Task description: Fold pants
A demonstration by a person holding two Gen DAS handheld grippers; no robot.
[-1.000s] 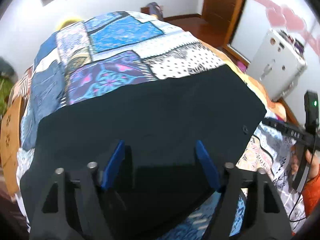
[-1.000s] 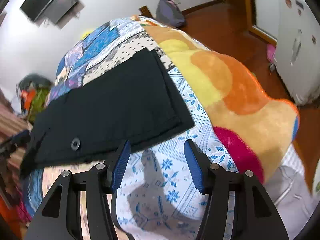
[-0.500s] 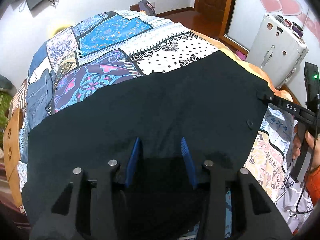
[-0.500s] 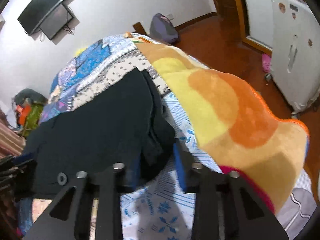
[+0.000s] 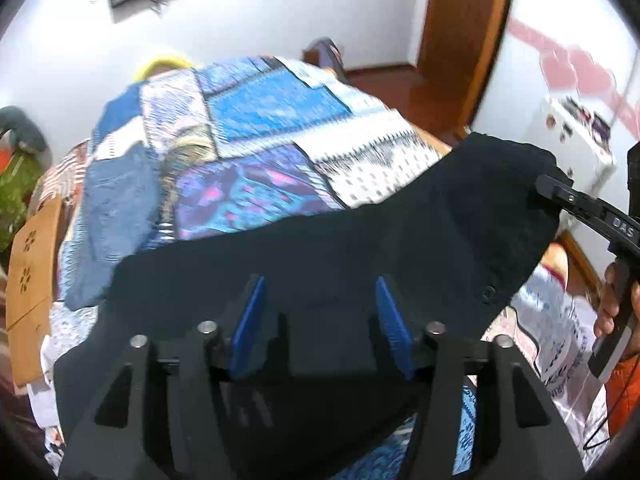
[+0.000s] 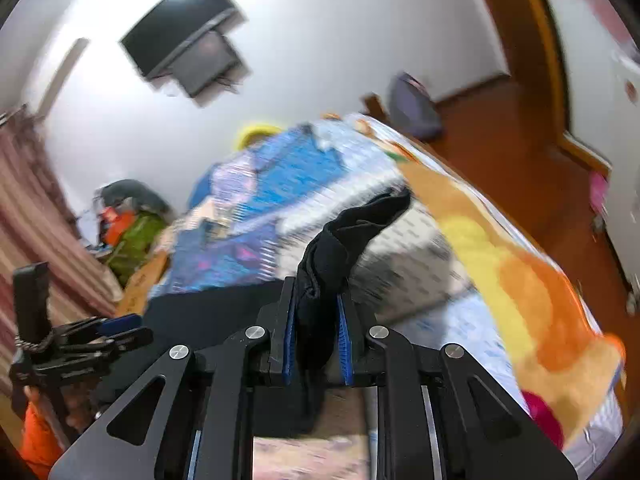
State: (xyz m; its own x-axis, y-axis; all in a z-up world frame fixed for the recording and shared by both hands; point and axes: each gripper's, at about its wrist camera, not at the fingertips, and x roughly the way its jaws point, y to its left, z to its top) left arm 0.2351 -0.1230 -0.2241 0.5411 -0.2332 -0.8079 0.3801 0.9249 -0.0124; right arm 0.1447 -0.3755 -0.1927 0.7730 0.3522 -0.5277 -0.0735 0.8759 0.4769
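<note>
The black pants [image 5: 360, 248] lie across a patchwork bedspread [image 5: 240, 128]. My left gripper [image 5: 320, 300] hovers over the near edge of the pants, its blue fingers [image 5: 248, 320] apart with dark cloth between and below them; whether it holds cloth is unclear. My right gripper [image 6: 318, 316] is shut on a bunched corner of the pants [image 6: 340, 248] and holds it lifted off the bed. In the left wrist view the right gripper [image 5: 560, 196] shows at the raised right corner of the pants.
An orange and yellow blanket [image 6: 540, 280] covers the bed's right side. A white cabinet [image 5: 572, 144] and a wooden door [image 5: 460, 20] stand at the right. A TV [image 6: 184, 40] hangs on the far wall. Clothes [image 6: 128, 232] pile at the left.
My right gripper has lifted the pants corner up off the bed. My left gripper's fingers stand wider apart than half a second ago. Both views tilted upward.
</note>
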